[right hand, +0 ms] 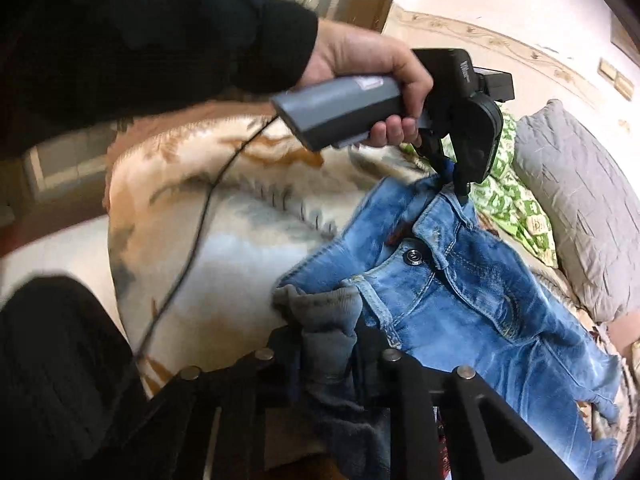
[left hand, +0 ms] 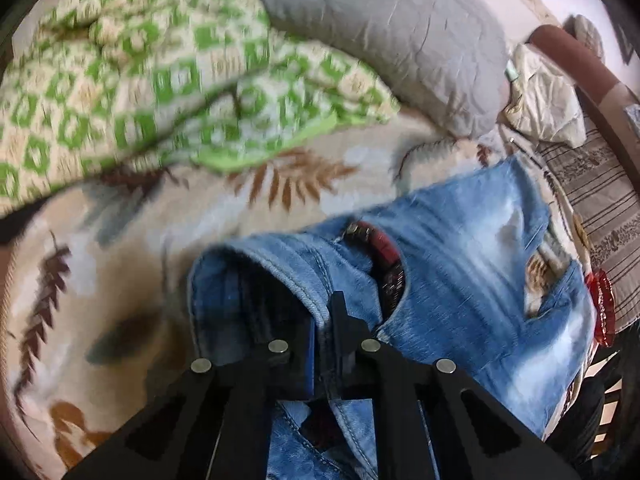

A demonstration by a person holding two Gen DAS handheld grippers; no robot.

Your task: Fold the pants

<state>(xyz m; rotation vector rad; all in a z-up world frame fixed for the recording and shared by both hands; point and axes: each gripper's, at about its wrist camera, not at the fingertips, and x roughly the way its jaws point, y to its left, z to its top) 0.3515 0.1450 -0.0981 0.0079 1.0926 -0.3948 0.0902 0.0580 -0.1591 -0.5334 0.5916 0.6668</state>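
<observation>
Blue jeans [left hand: 460,264] lie on a beige leaf-print blanket [left hand: 120,280], waist towards me, with the fly open. My left gripper [left hand: 326,320] is shut on one end of the waistband, the denim hem pinched between its black fingers. In the right wrist view the same left gripper [right hand: 454,184], held by a hand [right hand: 360,56] in a black sleeve, bites the far waistband corner of the jeans [right hand: 480,312]. My right gripper [right hand: 332,344] is shut on the near waistband corner, where grey lining bunches between its fingers.
A green-and-cream patterned blanket [left hand: 140,80] and a grey pillow [left hand: 400,40] lie beyond the jeans. A red object [left hand: 602,312] sits at the bed's right edge. A thin black cable [right hand: 200,232] hangs from the left handle. A dark-clad leg [right hand: 52,360] is at lower left.
</observation>
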